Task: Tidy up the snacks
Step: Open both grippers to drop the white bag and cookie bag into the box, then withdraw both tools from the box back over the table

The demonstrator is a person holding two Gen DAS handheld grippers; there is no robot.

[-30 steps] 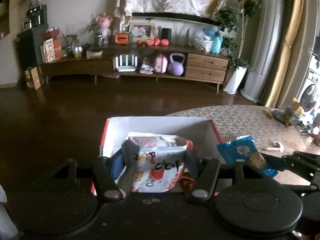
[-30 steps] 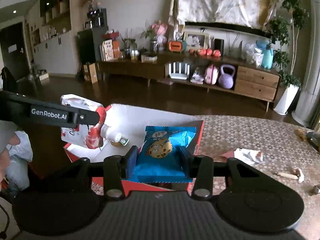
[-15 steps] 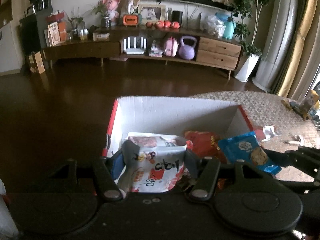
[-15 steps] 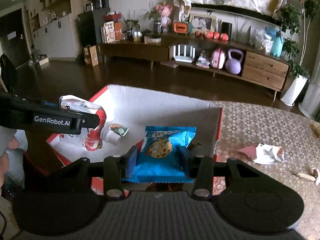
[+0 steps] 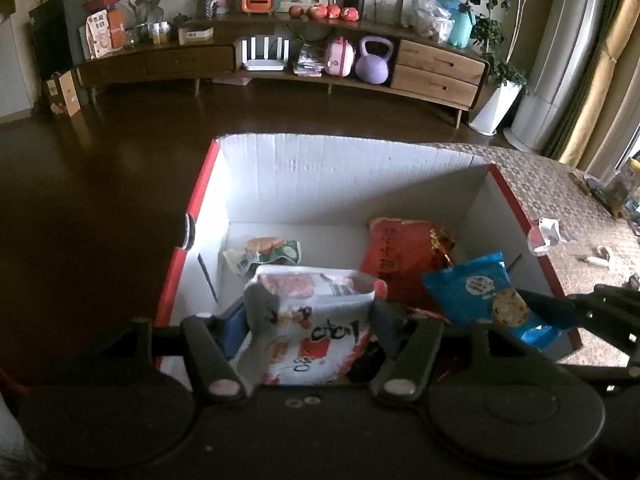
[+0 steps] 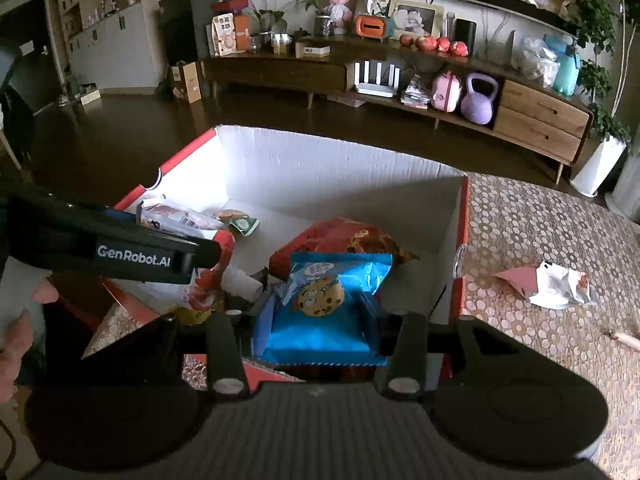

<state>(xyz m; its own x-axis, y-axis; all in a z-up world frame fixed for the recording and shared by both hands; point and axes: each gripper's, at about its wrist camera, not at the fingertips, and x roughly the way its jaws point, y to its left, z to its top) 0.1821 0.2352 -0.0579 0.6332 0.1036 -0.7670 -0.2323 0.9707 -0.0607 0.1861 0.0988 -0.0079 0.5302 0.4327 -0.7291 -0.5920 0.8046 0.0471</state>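
1. Left gripper [image 5: 310, 316] is angled down over the near left part of the open cardboard box [image 5: 344, 172], its fingers [image 5: 232, 328] pinching a white-and-red snack bag [image 5: 308, 332] from both sides. The bag stands upright between them, top edge toward the box's far wall.

2. Right gripper [image 6: 318, 312] comes in beside it on the right, also tipped down over the box's near rim, its fingers [image 6: 262, 328] clamped on a blue cookie packet [image 6: 324, 308]. The cartoon cookie print faces up at the camera.

3. From the left wrist view, the blue cookie packet [image 5: 484, 292] hangs over the box's near right corner, above the interior, with the right gripper's dark frame reaching in from the right edge.

4. From the right wrist view, the left gripper's arm crosses in from the left, level and marked "GenRobot.AI", with the white-and-red snack bag [image 6: 192, 232] at its tip over the box's left side.

5. Already lying in the box: a red snack bag [image 5: 404, 256] on the right, leaning toward the right wall, and a small green-and-white packet [image 5: 264, 252] flat on the floor at the left rear.

6. The box sits at the edge of a patterned surface [image 6: 540, 232]; a crumpled wrapper [image 6: 556, 284] lies on it to the right of the box, well apart.
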